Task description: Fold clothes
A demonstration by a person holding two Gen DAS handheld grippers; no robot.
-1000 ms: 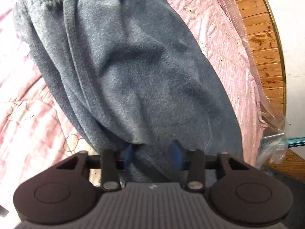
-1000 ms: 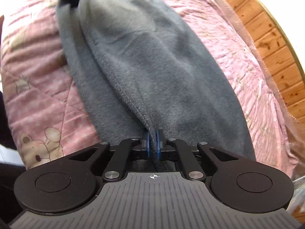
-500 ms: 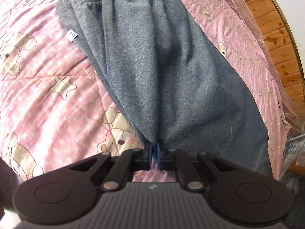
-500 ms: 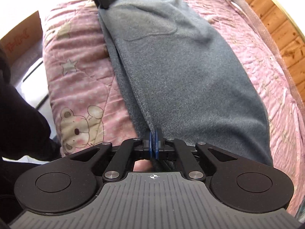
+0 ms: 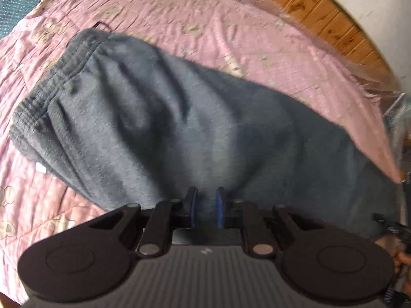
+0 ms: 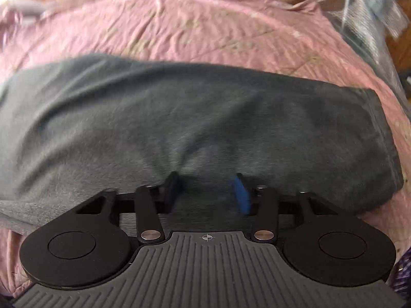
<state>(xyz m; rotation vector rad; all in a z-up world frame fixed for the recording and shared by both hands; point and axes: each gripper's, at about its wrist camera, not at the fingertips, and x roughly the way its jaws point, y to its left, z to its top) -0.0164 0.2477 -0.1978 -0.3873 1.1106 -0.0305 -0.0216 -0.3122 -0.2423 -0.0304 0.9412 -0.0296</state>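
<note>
The grey fleece trousers [image 5: 195, 118] lie flat across the pink quilt [image 5: 205, 18], folded lengthwise so the 2 legs sit one on top of the other. The elastic waistband [image 5: 48, 87] is at the far left of my left view and the leg hems [image 6: 380, 133] are at the right of my right view. I think they lie that way because a long, narrow strip is the easiest shape to fold again crosswise.

My left tongs [image 5: 206, 205] hang over the near edge around the seat. The blue pads stand a narrow gap apart, with fleece under and between them, and I see no pinch in the cloth, so I take them as let go. My right tongs [image 6: 206, 192] sit over the near edge further down the legs. Their jaws have just been opening and now stand wide, with cloth below them but nothing clamped (the creases fanning out from the left pad suggest where it was gripped).

A small white tag [image 5: 40, 167] pokes out beside the waistband. Past the quilt are the wood panelling [image 5: 334, 18] and some clear plastic sheeting [image 6: 364, 7], both well clear of the trousers.

With 1 fold down, I judge the next move is to take the hems and carry them towards the waistband.
</note>
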